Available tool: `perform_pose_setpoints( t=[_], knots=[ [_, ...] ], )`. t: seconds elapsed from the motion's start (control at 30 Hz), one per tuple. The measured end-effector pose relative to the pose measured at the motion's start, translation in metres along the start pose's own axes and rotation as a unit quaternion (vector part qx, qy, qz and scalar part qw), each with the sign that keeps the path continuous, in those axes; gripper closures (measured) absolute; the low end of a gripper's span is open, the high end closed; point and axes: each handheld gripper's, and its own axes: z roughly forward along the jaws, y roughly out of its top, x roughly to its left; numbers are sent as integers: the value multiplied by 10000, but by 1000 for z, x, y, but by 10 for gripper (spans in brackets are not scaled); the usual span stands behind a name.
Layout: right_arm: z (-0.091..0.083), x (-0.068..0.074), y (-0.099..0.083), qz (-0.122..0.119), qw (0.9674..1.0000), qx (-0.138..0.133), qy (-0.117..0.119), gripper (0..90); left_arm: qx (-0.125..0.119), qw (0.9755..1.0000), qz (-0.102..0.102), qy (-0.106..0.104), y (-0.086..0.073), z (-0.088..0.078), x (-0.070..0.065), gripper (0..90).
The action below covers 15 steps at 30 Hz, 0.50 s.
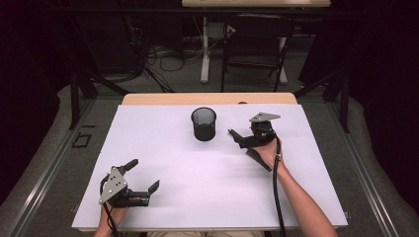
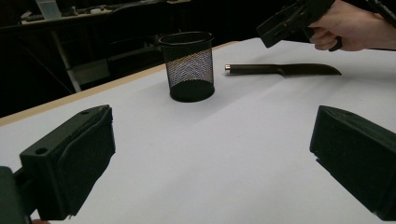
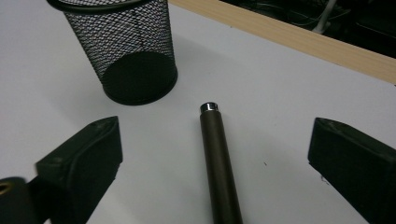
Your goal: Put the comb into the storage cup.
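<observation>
Right gripper [image 1: 245,146] right of centre frame, jaws wide apart, straddling knife [image 3: 218,163] handle lying flat just right of mesh cup [image 1: 203,124]. Left gripper [image 1: 143,177] lower left, open, idle. Step: pre-grasp. Next, probably: lower, close on handle, lift toward cup

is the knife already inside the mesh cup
No, the knife lies flat on the white table beside the upright mesh cup, apart from it.

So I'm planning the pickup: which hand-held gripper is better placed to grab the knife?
The right hand-held gripper: its open jaws straddle the knife handle beside the mesh cup. The left hand-held gripper sits open, far off at the near edge.
</observation>
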Motion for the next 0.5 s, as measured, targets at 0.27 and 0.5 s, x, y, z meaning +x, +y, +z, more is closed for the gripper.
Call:
perform_pose_setpoints(
  t=[0.27,0.5],
  knots=[
    [11,-6,12,-37,9997,172,-145,233,3,10000,-38,52,0,-1,1,4],
    [23,-12,22,19,9992,289,-265,733,37,10000,-17,10,-1,1,1,4]
  ],
)
